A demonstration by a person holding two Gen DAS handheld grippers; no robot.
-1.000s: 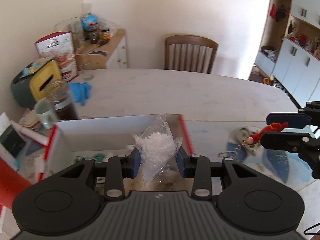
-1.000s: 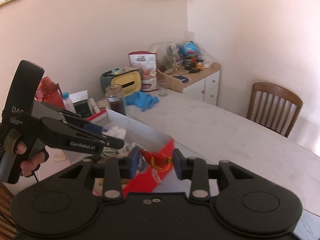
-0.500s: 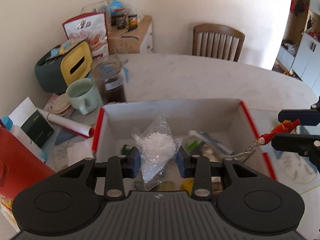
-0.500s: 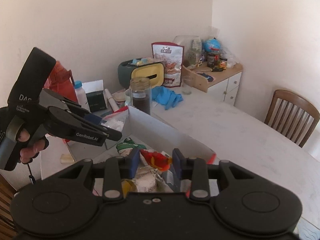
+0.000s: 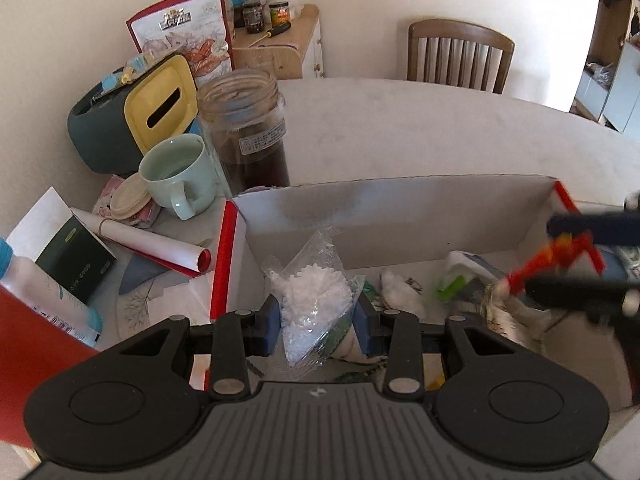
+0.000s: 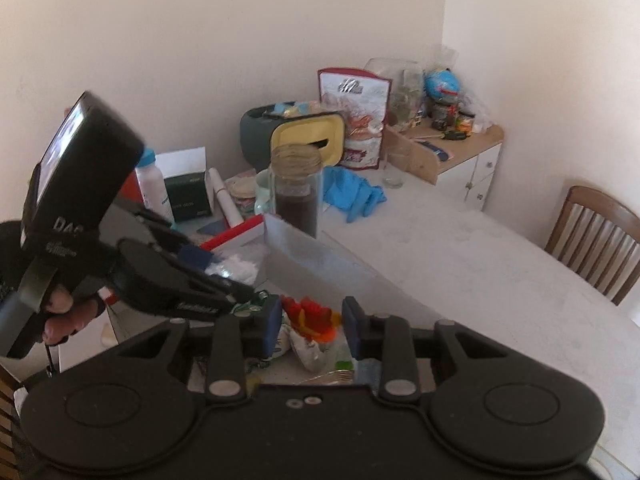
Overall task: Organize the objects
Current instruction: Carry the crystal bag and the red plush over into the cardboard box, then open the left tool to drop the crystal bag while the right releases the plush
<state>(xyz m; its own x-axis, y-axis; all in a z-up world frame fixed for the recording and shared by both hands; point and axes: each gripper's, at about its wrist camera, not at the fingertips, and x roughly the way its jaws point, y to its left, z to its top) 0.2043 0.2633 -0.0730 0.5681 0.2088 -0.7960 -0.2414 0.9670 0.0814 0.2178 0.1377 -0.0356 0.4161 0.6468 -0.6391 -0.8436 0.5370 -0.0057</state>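
Count, as seen from my two wrist views:
- Grippers: two, my left gripper (image 5: 316,328) and my right gripper (image 6: 308,330).
- Open cardboard box (image 5: 400,208): one.
- Clear bag of white pieces (image 5: 314,300): one.
- Red-orange toy (image 6: 310,316): one.
- Glass jar with dark contents (image 5: 248,128): one, at 12 o'clock from the box's left corner.
- Pale green mug (image 5: 180,176): one.
- Yellow-faced tissue holder (image 5: 132,120): one.
- Rolled paper (image 5: 148,246): one.
- Blue gloves (image 6: 352,196): one heap; number in it unreadable.
- Wooden chair (image 5: 460,56): one.
- Small globe (image 6: 440,84): one.

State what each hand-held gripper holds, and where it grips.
Left hand-held gripper: clear bag of white bits, lower half. Right hand-held gripper, closing: red-orange toy between pads, about mid-body.
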